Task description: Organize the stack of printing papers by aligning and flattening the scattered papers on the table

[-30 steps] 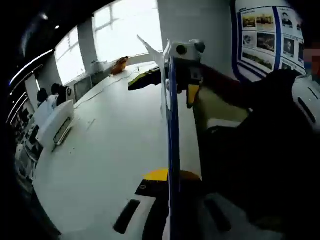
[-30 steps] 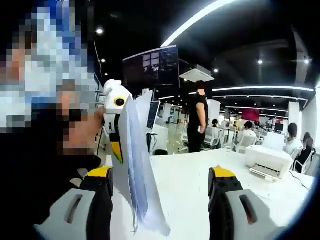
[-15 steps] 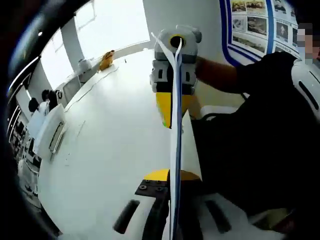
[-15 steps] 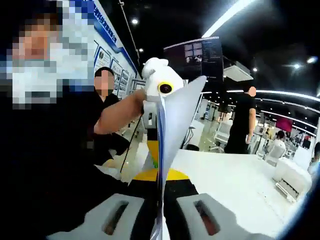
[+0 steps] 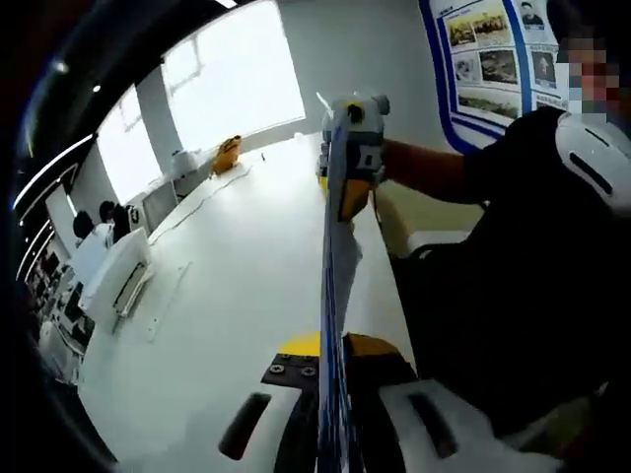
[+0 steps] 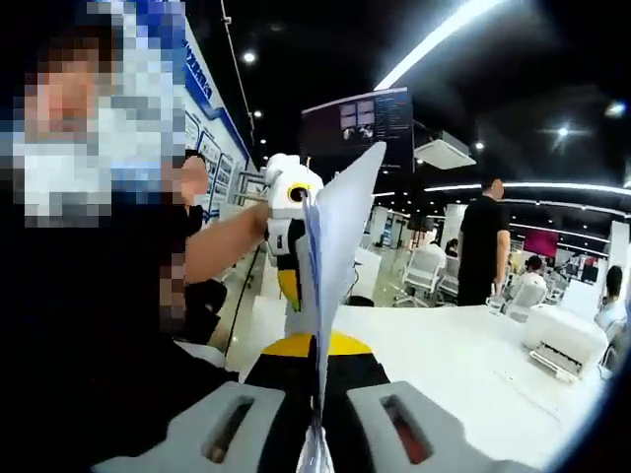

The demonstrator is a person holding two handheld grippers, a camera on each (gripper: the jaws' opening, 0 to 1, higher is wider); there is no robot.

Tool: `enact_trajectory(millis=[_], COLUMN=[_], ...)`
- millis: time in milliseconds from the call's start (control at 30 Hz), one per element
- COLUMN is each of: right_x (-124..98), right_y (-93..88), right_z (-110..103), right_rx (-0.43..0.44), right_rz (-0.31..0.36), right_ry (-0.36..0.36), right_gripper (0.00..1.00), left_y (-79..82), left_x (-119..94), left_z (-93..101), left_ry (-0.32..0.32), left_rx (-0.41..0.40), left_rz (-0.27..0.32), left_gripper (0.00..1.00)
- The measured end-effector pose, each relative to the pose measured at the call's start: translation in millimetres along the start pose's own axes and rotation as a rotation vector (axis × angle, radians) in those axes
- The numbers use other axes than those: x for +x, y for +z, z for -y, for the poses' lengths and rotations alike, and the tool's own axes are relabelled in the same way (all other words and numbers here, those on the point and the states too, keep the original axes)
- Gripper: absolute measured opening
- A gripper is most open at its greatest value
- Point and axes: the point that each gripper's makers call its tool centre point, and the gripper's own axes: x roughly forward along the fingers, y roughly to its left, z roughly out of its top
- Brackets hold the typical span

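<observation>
Room: open office, bright windows [image 5: 232,74] along the far wall, dark ceiling with a long light strip [image 6: 444,39].
Table: wide white table [image 5: 227,286], running from the jaws away to the windows.
Printer, left gripper view: white printer [image 5: 113,281] sits out on the table's left side.
Paper stack: here it is, the paper stack [image 5: 335,325] held upright on edge, off the table, strung between the two grippers and seen edge-on.
Left gripper: left gripper [image 5: 330,370] has both jaws pinched tight on the near edge of the stack.
Right gripper: right gripper [image 6: 317,365] is clamped the same way, jaws closed hard on its own end, sheets fanning upward [image 6: 340,236].
Far ends: each view catches the other gripper gripping the stack's opposite edge.
Person: dark sleeve [image 5: 513,148] and forearm on the right.
Bystander: someone in black [image 6: 483,241] stands beyond the table.
</observation>
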Motion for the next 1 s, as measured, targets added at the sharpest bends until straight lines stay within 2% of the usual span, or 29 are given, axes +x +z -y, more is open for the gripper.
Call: enact_trajectory(millis=[67, 200, 333, 433, 600, 700, 767, 900, 1000], right_x=[-5, -14, -22, -24, -32, -45, -45, -47, -47], right_y=[1.3, 4.9, 9.4, 14.2, 17.3, 16.1, 13.4, 5.5, -2.2], right_z=[-1, 0, 4, -1, 1, 17, 14, 18, 22], right_rx=[0.011, 0.019, -0.009, -0.014, -0.027, -0.019, -0.010, 0.017, 0.042], right_rz=[0.015, 0.042, 0.064, 0.091, 0.119, 0.136, 0.143, 0.150, 0.154], right_ry=[-0.006, -0.016, -0.030, -0.030, -0.048, -0.059, -0.057, -0.068, -0.079], right_gripper=[0.00, 0.00, 0.00, 0.00, 0.00, 0.00, 0.00, 0.00, 0.00], left_y=[5.2, 12.4, 12.2, 11.2, 13.6, 8.7, 9.3, 7.4, 4.9], left_x=[-9, -22, -29, -34, -38, -30, -28, -23, -20], left_z=[-9.5, -15.7, -24.5, -31.9, -35.8, -34.0, -31.4, -21.1, -13.8], left_ry=[0.045, 0.073, 0.098, 0.130, 0.128, 0.112, 0.088, 0.033, 0.001], left_rx=[-0.005, -0.027, -0.068, -0.093, -0.167, -0.185, -0.210, -0.223, -0.261], left_rz=[0.065, 0.180, 0.295, 0.410, 0.594, 0.653, 0.698, 0.734, 0.748], left_gripper=[0.14, 0.20, 0.28, 0.33, 0.40, 0.43, 0.41, 0.21, 0.06])
